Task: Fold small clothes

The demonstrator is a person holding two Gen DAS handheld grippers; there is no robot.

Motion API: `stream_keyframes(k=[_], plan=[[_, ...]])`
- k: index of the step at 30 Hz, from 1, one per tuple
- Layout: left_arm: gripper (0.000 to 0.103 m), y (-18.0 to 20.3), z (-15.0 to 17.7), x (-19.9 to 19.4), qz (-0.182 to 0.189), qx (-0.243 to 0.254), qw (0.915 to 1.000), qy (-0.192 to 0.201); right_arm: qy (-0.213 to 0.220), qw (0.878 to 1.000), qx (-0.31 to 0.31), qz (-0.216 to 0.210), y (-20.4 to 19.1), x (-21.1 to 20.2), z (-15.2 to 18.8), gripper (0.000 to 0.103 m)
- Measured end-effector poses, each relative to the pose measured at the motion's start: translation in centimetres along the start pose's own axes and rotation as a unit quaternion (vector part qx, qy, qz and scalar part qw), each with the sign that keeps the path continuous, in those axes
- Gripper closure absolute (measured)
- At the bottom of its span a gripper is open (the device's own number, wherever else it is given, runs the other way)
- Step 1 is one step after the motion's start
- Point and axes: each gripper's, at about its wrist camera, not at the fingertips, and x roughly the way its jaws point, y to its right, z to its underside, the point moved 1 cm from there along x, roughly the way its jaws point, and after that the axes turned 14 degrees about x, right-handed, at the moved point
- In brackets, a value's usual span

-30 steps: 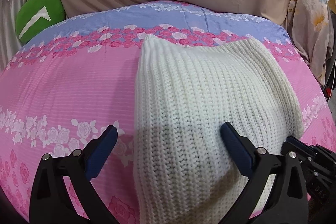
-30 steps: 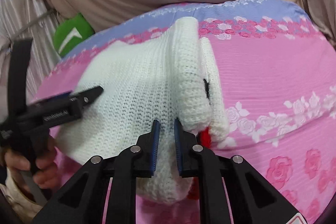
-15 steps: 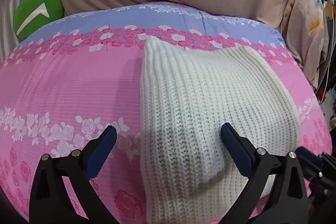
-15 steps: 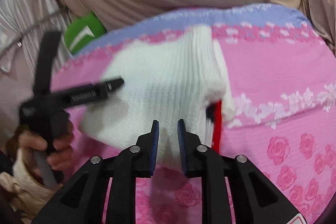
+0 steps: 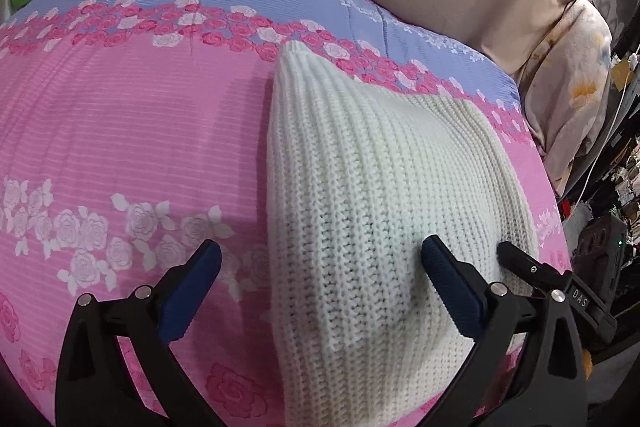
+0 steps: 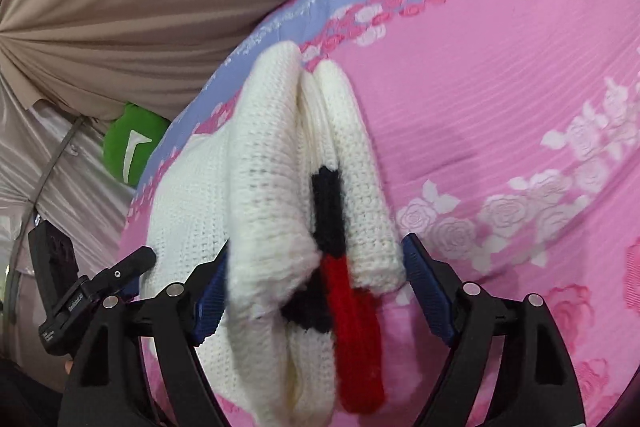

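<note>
Knit sweater folded on the bed, both hand-held grippers released

Cream knit sweater (image 5: 384,195) lies folded on a pink rose-print bedspread (image 5: 120,131), directly ahead of both tools. The left hand-held gripper (image 5: 320,291) is spread wide, its right finger resting on the knit, its left finger over bare bedspread. The right hand-held gripper (image 6: 316,291) is also spread, straddling the stacked fold edge, where black and red trim (image 6: 344,291) shows. Neither grasps anything. To finish well, I judge the layers should be pinched together squarely and edges aligned, avoiding snagging the loose stitches.
</note>
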Motion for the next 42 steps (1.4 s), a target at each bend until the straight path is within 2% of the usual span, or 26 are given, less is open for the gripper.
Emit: stream_keyframes(k=[7, 13, 23, 25, 26, 29, 32, 34, 36, 39, 42], plan=[[0.005, 1.4, -0.9, 3.7, 0.039, -0.008, 0.9991, -0.017, 0.001, 1.0, -0.01, -0.027, -0.6, 2.2, -1.3, 0.021], [0.005, 2.3, -1.0, 4.2, 0.012, 0.018, 0.9997, 0.011, 0.013, 0.999, -0.049, -0.018, -1.5, 2.5, -1.1, 0.02], [0.005, 2.6, -0.6, 4.2, -0.003, 0.04, 0.998, 0.049, 0.015, 0.998, -0.066, -0.013, -1.8, 2.7, -1.0, 0.02], [0.005, 2.4, -0.5, 4.2, 0.002, 0.04, 0.9979, 0.051, 0.014, 0.998, -0.067, -0.013, -1.8, 2.8, -1.1, 0.022], [0.005, 2.3, -0.5, 4.2, 0.006, 0.039, 0.9978, 0.052, 0.014, 0.997, -0.068, -0.012, -1.8, 2.9, -1.1, 0.026], [0.005, 2.1, -0.6, 4.0, 0.019, 0.043, 0.9975, 0.053, 0.011, 0.997, -0.072, -0.016, -1.8, 2.9, -1.0, 0.045], [0.024, 2.3, -0.8, 2.8, 0.029, 0.054, 0.9962, 0.062, 0.028, 0.997, -0.077, -0.016, -2.2, 1.9, -0.5, 0.056], [0.043, 2.4, -1.2, 1.5, 0.036, 0.064, 0.9952, 0.066, 0.045, 0.996, -0.081, -0.009, -3.0, 0.9, 0.3, 0.059], [0.05, 2.5, -1.6, -0.2, 0.054, 0.074, 0.9934, 0.07, 0.057, 0.995, -0.082, -0.017, -3.9, -0.5, 1.1, 0.061], [0.053, 3.2, -2.3, -3.1, 0.084, 0.098, 0.9879, 0.086, 0.085, 0.99, -0.105, -0.032, -6.3, -3.7, 2.5, 0.062], [0.053, 4.7, -3.0, -7.7, 0.086, 0.142, 0.9769, 0.135, 0.134, 0.98, -0.141, -0.043, -9.4, -7.7, 3.7, 0.062]])
